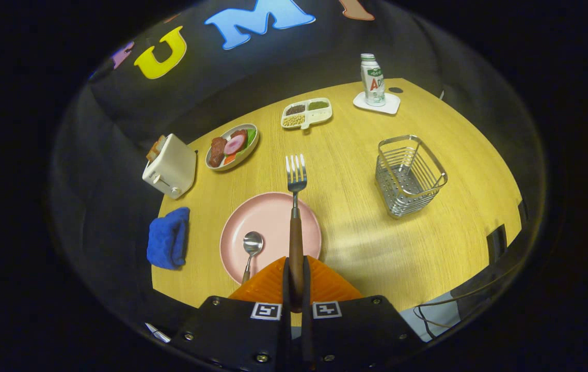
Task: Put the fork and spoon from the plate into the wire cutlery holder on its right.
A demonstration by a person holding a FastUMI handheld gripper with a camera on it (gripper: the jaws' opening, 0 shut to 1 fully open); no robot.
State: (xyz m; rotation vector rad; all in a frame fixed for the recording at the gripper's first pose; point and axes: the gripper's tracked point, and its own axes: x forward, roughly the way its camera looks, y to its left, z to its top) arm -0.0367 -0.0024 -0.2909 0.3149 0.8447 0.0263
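My gripper (296,279) is shut on the brown handle of the fork (296,206), which sticks straight ahead from between the fingers with its metal tines raised above the far rim of the pink plate (273,217). The spoon (250,248) lies on the plate left of the fork, bowl pointing away from me, its handle partly hidden behind the left finger. The wire cutlery holder (408,175) stands upright on the wooden table to the right of the plate, with nothing inside it.
A blue cloth (169,237) lies left of the plate. Beyond it stand a white toaster (170,166), a bowl of food (232,145) and a divided dish (306,112). A bottle (372,80) stands on a white coaster at the far right.
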